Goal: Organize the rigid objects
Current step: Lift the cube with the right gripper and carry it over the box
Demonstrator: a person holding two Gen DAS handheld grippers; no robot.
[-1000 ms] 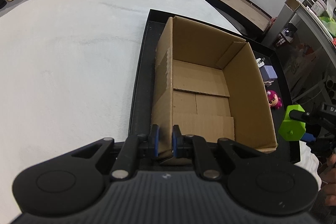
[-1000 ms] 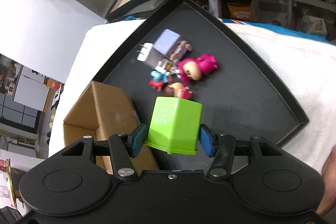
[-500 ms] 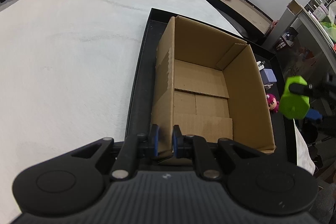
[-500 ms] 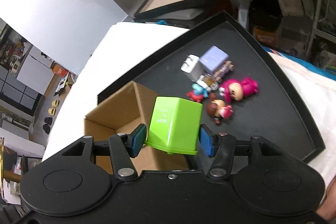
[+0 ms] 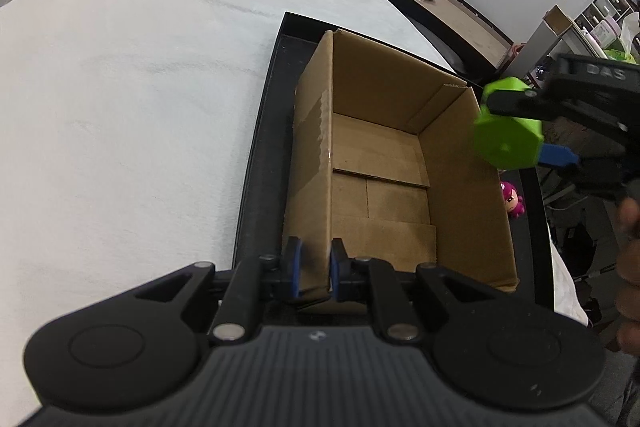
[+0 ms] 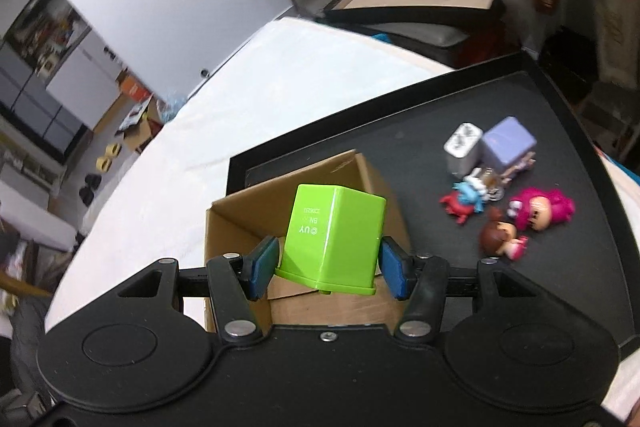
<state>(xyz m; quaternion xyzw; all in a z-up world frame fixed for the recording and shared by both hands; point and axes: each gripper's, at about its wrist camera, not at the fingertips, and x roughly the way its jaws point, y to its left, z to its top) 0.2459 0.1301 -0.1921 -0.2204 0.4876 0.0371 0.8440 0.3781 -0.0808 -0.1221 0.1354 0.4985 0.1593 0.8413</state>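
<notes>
The left gripper (image 5: pixel 314 269) is clamped narrow on the near wall of the cardboard box (image 5: pixel 384 163), steadying it; the box stands open and empty at the left end of the black tray (image 6: pixel 592 267), which rests on the white-covered table (image 5: pixel 120 107). The right gripper (image 6: pixel 326 265) holds the green block (image 6: pixel 334 239) by two opposite flat sides, its blue pads (image 6: pixel 264 269) bearing on the lower part near the flared base; the block hangs above the box's right-hand wall, not yet over the middle of the opening. Judged from appearance, the block is a hollow, hard plastic piece: light, stiff, with smooth, slightly slippery faces, so the present hold across parallel faces is the sound one, and a hold on its angled corners would likely slip. Remaining on the tray's right half, clustered together: a purple cube (image 6: pixel 508 143), a white charger plug (image 6: pixel 462 147), a pink figurine (image 6: pixel 540 209), a brown-haired figurine (image 6: pixel 500 235) and a small blue-and-red figurine (image 6: pixel 464 199). These look small, rigid and irregular; each is best taken across its widest firm part. The box is thin cardboard and would shift easily if released.
</notes>
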